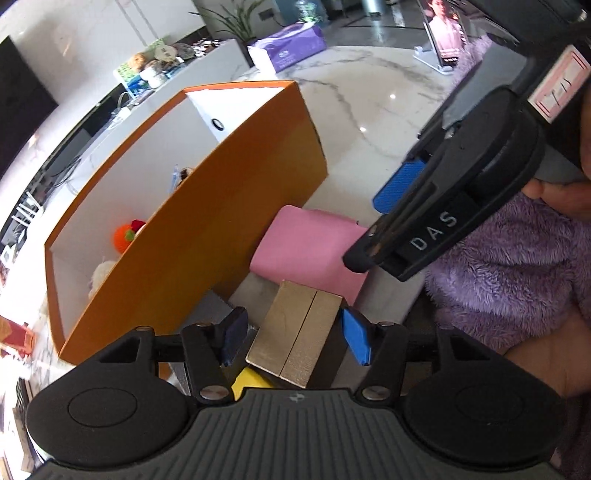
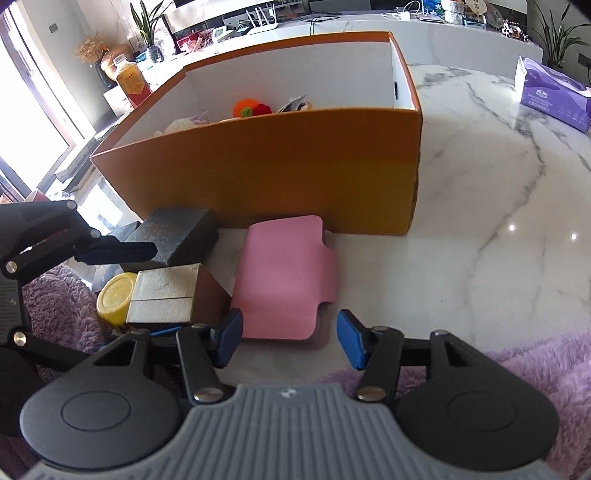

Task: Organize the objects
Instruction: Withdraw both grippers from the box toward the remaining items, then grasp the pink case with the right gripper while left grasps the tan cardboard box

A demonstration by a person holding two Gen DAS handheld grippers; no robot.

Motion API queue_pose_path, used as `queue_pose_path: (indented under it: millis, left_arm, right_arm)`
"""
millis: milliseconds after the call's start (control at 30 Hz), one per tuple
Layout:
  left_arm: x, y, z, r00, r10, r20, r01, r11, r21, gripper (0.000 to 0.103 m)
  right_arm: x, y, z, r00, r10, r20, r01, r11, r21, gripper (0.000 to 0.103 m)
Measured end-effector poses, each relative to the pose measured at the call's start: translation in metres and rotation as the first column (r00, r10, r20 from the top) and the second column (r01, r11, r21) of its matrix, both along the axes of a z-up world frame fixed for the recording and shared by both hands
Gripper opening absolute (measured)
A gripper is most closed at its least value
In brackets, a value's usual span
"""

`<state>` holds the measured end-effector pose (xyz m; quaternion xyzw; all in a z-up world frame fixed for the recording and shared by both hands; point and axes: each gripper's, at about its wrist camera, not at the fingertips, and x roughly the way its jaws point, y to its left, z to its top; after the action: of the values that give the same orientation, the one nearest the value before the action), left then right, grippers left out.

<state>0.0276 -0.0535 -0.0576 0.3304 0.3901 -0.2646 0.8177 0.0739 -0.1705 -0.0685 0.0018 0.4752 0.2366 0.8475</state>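
The left hand-held gripper (image 1: pixel 293 341) points steeply down with its jaws spread wide; a gold block (image 1: pixel 295 334) stands between the blue pads (image 1: pixel 356 339), and neither pad presses on it. Just under the block's near corner a yellow lid (image 1: pixel 249 380) peeps out. In the right wrist view the same block (image 2: pixel 166 297) shows a seam across its pale top and a brown side, with the yellow lid (image 2: pixel 114 295) touching its left edge and a dark speckled box (image 2: pixel 173 236) just behind it. The right hand-held gripper (image 2: pixel 290 341) also stands open and holds nothing; its pads hang over the near edge of a pink case (image 2: pixel 284 277), which lies flat on the marble surface (image 2: pixel 480 229) with a flap on its right side. From the left wrist view the right hand-held gripper (image 1: pixel 373 229) comes in from the upper right, held by a hand (image 1: pixel 557 192), its tip above the pink case (image 1: pixel 310 251). A fuzzy purple sleeve (image 1: pixel 509 273) fills the space beside it. Behind the case and the dark box, close to both, stands an orange box (image 2: pixel 277 173) with a white inside; it is open at the top and holds an orange knitted toy (image 2: pixel 243 107), a red one (image 2: pixel 263 109) and some pale things that are hard to make out. Farther off on the surface, well apart from the box, lies a purple tissue pack (image 2: pixel 550 92). Beyond that runs a white counter (image 2: pixel 424 29) with plants and small clutter.
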Motion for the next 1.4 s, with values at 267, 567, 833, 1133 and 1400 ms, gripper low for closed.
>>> queue_pose_path:
  millis: [267, 567, 833, 1133, 1400]
  left_arm:
    - [0.009, -0.001, -0.007, 0.998, -0.008, -0.065, 0.008, 1.0, 0.0, 0.065]
    - [0.013, 0.0, 0.001, 0.99, 0.065, -0.123, -0.069, 0.997, -0.03, 0.063]
    - [0.026, 0.002, 0.006, 0.964, 0.129, -0.232, -0.141, 0.99, -0.033, 0.063]
    - [0.032, 0.018, 0.007, 0.916, 0.246, -0.316, -0.292, 0.951, -0.106, 0.06]
    - [0.038, 0.037, 0.008, 0.822, 0.42, -0.385, -0.517, 0.834, -0.194, 0.059]
  right_arm:
    - [0.022, 0.008, -0.006, 0.999, -0.009, -0.031, 0.009, 1.0, 0.007, 0.06]
    - [0.041, 0.012, -0.024, 0.996, -0.018, -0.092, 0.021, 0.999, 0.032, 0.063]
    - [0.044, -0.002, -0.021, 0.991, -0.074, -0.114, 0.083, 0.994, 0.072, 0.04]
    - [0.032, -0.005, 0.007, 0.998, -0.05, -0.047, 0.054, 0.993, 0.101, 0.019]
    - [0.024, 0.005, 0.027, 0.999, 0.019, -0.038, -0.015, 0.994, 0.11, 0.015]
